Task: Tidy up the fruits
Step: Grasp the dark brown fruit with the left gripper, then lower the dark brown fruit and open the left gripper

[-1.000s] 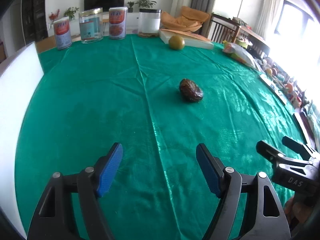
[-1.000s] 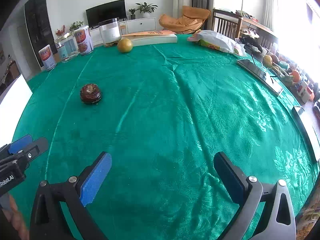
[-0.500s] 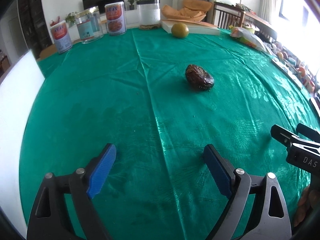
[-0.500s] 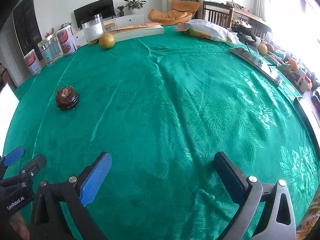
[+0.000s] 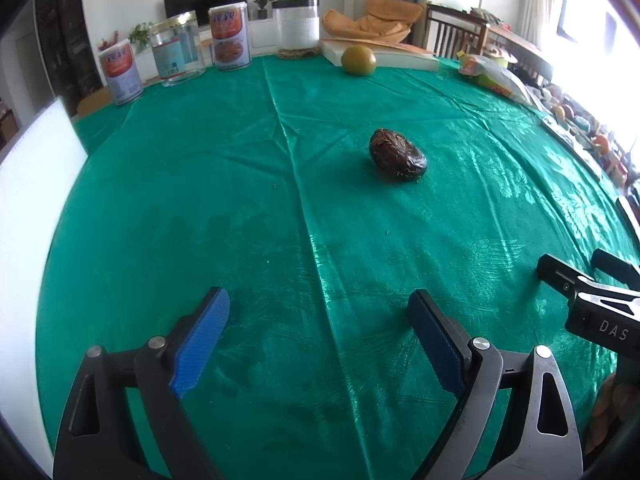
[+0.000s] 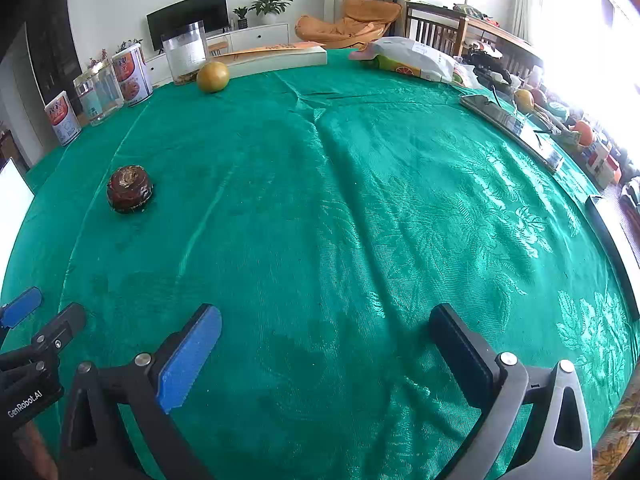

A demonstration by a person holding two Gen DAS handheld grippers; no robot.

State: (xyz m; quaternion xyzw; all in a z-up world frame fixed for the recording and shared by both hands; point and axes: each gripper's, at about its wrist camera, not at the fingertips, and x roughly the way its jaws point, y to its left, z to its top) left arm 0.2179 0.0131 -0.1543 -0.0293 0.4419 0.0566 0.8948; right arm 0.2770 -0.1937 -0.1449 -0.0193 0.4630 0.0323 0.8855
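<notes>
A dark brown wrinkled fruit (image 5: 397,155) lies on the green tablecloth (image 5: 240,184), ahead and right of my left gripper (image 5: 319,320), which is open and empty. In the right wrist view the same fruit (image 6: 129,189) lies far to the left. A yellow-green round fruit (image 5: 358,60) sits at the table's far edge by a long white box; it also shows in the right wrist view (image 6: 213,76). My right gripper (image 6: 324,338) is open and empty above the cloth.
Tins and jars (image 5: 188,52) stand along the far left edge. A white box (image 5: 384,54) and a snack bag (image 6: 412,64) lie at the far edge. A white panel (image 5: 28,184) stands at the left. A phone (image 6: 508,124) lies at the right edge.
Both grippers have moved forward over the table; the brown fruit and far objects appear closer. Both stay open and empty.
</notes>
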